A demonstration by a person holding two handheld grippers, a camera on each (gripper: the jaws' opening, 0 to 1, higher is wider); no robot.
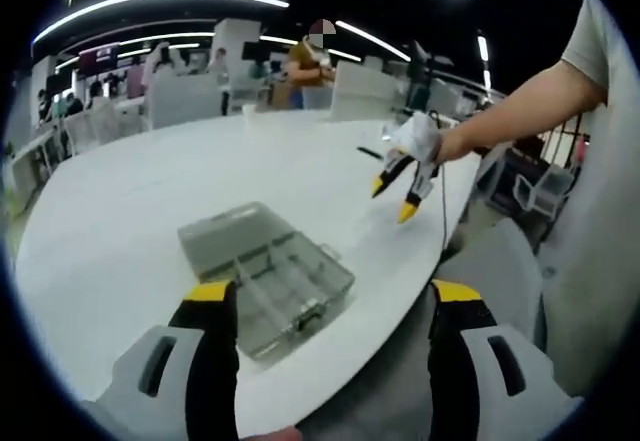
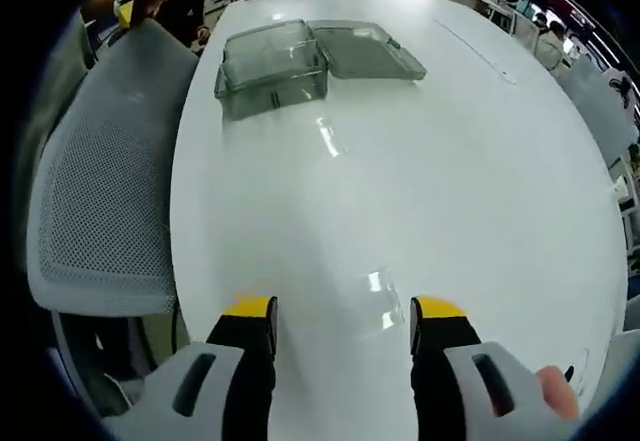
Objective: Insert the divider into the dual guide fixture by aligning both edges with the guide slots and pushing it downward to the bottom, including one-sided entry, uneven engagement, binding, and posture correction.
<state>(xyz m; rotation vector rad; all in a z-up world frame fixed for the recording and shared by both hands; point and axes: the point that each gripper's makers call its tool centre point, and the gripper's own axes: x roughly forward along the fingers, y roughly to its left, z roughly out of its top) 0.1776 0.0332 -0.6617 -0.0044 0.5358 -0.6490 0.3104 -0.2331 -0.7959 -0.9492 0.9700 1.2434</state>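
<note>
A clear plastic box (image 1: 290, 286) with inner compartments lies open on the white table (image 1: 150, 181), its lid (image 1: 225, 226) folded flat beside it. My left gripper (image 1: 333, 296) hovers open just before the box, over the table's near edge. A hand holds my right gripper (image 1: 394, 199) farther right above the table, jaws apart. In the right gripper view, the box (image 2: 270, 76) and lid (image 2: 365, 51) sit far off, and my right gripper (image 2: 343, 308) is open with nothing in it. A faint clear glint (image 2: 378, 283) lies on the table between its jaws; I cannot tell whether it is a divider or a reflection.
A grey mesh chair (image 2: 100, 191) stands against the table's edge beside the box, and another chair (image 1: 500, 271) shows below the table rim. White chairs (image 1: 185, 96) and people stand beyond the far side. A thin dark cable (image 1: 443, 231) hangs from the right gripper.
</note>
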